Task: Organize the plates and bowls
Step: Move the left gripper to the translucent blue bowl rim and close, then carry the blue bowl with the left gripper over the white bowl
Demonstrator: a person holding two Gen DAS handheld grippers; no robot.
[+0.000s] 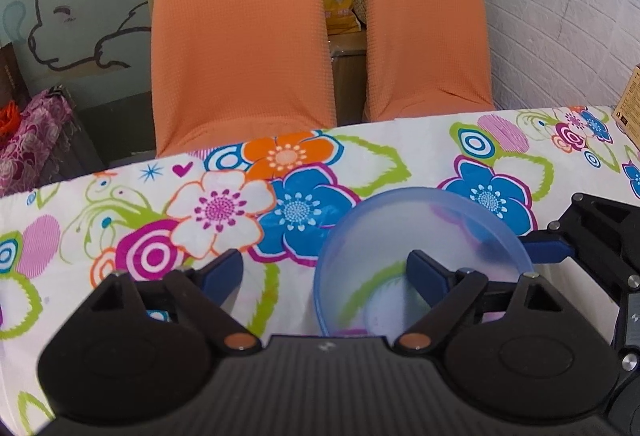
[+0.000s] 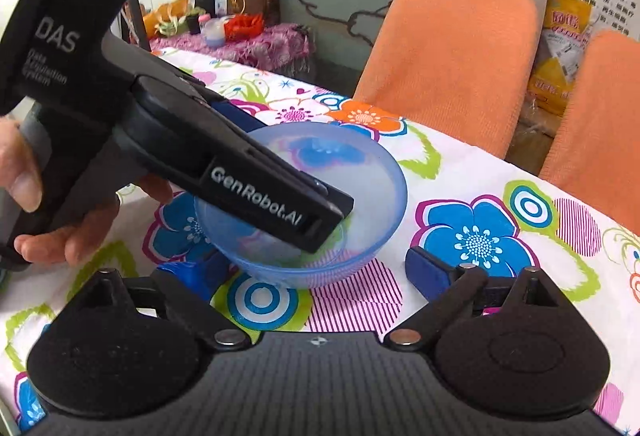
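Observation:
A translucent blue plastic bowl (image 1: 424, 236) stands upright on the flowered tablecloth (image 1: 120, 203). My left gripper (image 1: 324, 276) is open: its right finger sits inside the bowl and its left finger is outside, so the bowl's left wall is between them. In the right wrist view the same bowl (image 2: 372, 175) has the left gripper's black body (image 2: 256, 195) reaching into it from the left. My right gripper (image 2: 316, 272) is open just in front of the bowl, its fingers either side of the bowl's near wall. Its blue fingertip (image 1: 548, 252) shows beside the bowl's right rim.
Two orange covered chairs (image 1: 240, 47) (image 1: 424, 31) stand behind the table's far edge (image 1: 360, 125). A cardboard box (image 1: 630, 103) sits at the table's far right. A pink-covered side table with clutter (image 2: 240, 35) stands far left. A hand (image 2: 72, 236) holds the left gripper.

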